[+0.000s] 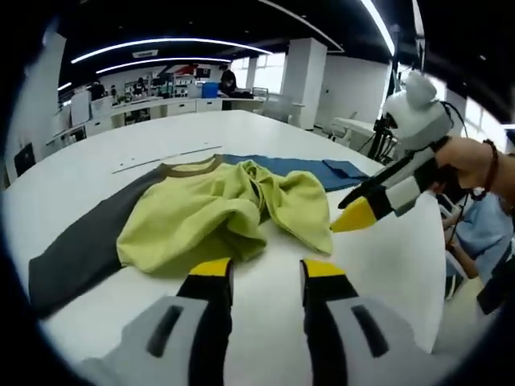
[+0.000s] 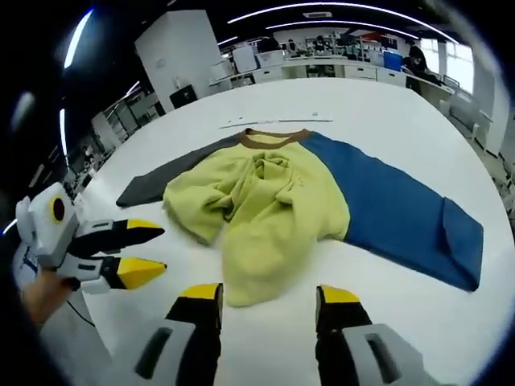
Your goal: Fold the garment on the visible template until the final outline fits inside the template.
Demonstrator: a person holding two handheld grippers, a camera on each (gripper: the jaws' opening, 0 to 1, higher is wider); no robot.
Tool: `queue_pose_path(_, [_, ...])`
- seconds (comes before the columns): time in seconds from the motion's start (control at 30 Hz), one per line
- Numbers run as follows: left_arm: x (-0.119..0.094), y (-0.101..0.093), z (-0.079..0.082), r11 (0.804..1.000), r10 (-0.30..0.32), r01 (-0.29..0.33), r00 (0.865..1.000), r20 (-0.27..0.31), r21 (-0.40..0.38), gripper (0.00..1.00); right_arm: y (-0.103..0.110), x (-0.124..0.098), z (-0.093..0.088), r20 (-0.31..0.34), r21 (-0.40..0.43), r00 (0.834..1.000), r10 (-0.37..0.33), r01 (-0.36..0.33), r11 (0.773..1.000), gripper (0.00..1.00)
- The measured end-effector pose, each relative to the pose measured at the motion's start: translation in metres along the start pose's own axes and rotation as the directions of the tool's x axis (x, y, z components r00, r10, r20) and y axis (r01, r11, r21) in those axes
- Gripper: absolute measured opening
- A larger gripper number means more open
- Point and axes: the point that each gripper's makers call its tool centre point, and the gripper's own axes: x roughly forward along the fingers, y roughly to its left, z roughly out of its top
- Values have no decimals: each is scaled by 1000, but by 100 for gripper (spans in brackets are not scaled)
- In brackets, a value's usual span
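Note:
A crumpled garment (image 1: 209, 213) lies on the white table (image 1: 265, 129). It has a yellow-green body, a brown collar (image 1: 189, 167), a grey sleeve (image 1: 88, 241) and a blue sleeve (image 1: 298, 169). My left gripper (image 1: 261, 273) is open just short of the bunched hem, holding nothing. My right gripper (image 1: 354, 217) comes in from the right, its yellow tip beside the garment's right edge. In the right gripper view the garment (image 2: 265, 201) lies ahead of the open right gripper (image 2: 269, 297), with the blue sleeve (image 2: 394, 209) stretched right and the grey sleeve (image 2: 169, 177) left. There the left gripper (image 2: 149, 253) is open.
A thin line (image 1: 161, 158) runs across the table beyond the collar. The table's edge (image 1: 426, 265) drops off at the right, where a person in blue (image 1: 475, 233) sits. Desks and equipment (image 1: 177, 100) stand far behind.

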Motion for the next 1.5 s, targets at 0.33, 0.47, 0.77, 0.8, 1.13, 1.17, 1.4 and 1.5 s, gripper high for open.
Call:
queue_pose_path(0.33, [19, 2, -1, 1000, 13, -13, 1000, -19, 1, 30, 10, 4, -14, 19, -2, 1000, 8, -8, 1000, 35])
queue_pose_path(0.47, [25, 0, -2, 1000, 16, -16, 1000, -22, 19, 28, 13, 5, -16, 44, 23, 999, -3, 2, 1000, 30])
queue_pose_path(0.77, [39, 6, -3, 998, 52, -51, 998, -44, 32, 25, 16, 10, -10, 97, 3, 993, -64, 64, 998, 25])
queue_pose_path(0.8, [40, 7, -5, 998, 60, -58, 997, -53, 33, 25, 17, 11, -11, 93, 19, 993, -70, 69, 997, 25])
queue_pose_path(1.13, [46, 6, -6, 994, 109, -109, 993, -46, 13, 24, 14, 14, -14, 102, 118, 981, -163, 151, 981, 21])
queue_pose_path(1.17, [47, 6, -6, 993, 115, -114, 992, -47, 24, 24, 15, 14, -14, 99, 125, 981, -166, 153, 980, 21])
queue_pose_path(1.4, [49, 12, -6, 984, 170, -165, 983, -65, 69, 18, 15, 18, -13, 83, 104, 971, -222, 213, 971, 17])
queue_pose_path(1.5, [49, 15, -6, 981, 188, -184, 980, -68, 64, 16, 9, 17, -14, 84, 102, 965, -248, 239, 966, 12])
